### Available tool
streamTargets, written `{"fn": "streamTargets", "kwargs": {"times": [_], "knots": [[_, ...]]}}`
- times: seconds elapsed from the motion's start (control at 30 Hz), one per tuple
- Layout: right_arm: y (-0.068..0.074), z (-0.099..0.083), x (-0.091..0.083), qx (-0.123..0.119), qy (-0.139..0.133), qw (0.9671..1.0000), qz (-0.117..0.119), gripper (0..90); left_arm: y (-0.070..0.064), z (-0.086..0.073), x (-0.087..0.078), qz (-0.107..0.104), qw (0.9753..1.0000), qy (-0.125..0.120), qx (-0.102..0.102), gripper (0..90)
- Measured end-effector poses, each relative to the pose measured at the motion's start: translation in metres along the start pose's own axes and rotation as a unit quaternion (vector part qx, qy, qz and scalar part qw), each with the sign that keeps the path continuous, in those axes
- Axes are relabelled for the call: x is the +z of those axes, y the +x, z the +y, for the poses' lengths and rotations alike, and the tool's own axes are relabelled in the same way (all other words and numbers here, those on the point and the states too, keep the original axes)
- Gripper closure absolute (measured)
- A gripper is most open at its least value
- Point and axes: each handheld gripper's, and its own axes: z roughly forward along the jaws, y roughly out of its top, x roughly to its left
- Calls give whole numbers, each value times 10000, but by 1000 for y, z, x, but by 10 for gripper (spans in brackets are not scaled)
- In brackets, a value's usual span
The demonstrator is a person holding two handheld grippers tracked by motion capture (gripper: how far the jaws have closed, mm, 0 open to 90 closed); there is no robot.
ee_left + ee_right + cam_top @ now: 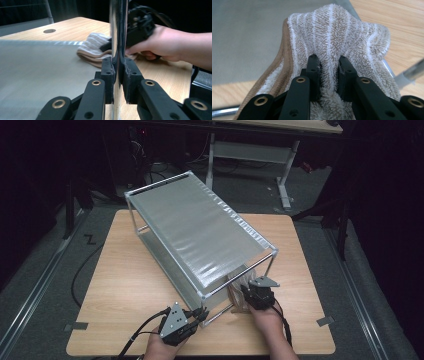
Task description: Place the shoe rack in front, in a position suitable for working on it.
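You are working at the near end of a two-shelf rack (197,227) that is sitting slantwise on the table (120,285). Your left gripper (200,314) is clamping the rack's near corner post (117,30), its jaws pressing tight on the chrome tube from both sides. Your right gripper (248,290) is pinching one striped towel (342,32), with a fold of the pile bunched between its jaws. The towel is lying at the lower shelf's (37,72) near edge, partly on the mesh and partly hanging toward the tabletop, just beside that post.

Room is tight: the upper shelf is overhanging the towel, and the post is standing between your two grippers, which are near each other. To the left of the rack the tabletop is lying bare and wide; on the right a narrower strip is running to the table's edge.

From above, the upper shelf is hiding most of the towel and your right gripper's jaws. In the left gripper view, the post is cutting across your right hand (160,42). How far the towel is reaching under the shelf is hard to make out.

Count: one rack, two shelves, one towel, two grippers.
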Motion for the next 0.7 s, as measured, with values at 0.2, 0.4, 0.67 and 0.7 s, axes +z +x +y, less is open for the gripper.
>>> {"fn": "streamTargets", "kwargs": {"times": [0.2, 0.4, 0.67, 0.7], "knots": [[-12, -11, -13, 105, -51, 9998, -130, 739, 2, 2, 12, -38, 9999, -9, 105, 805], [-9, -7, -59, 75, -738, 9971, -150, 740, 3, 5, 20, -46, 9999, 18, 90, 802], [8, -34, -83, 244, -905, 9952, 267, 723, 6, -9, 7, -249, 9992, 157, 279, 524], [10, -37, -80, 194, -810, 9962, 271, 721, 7, -12, 2, -311, 9993, 191, 75, 502]]}}
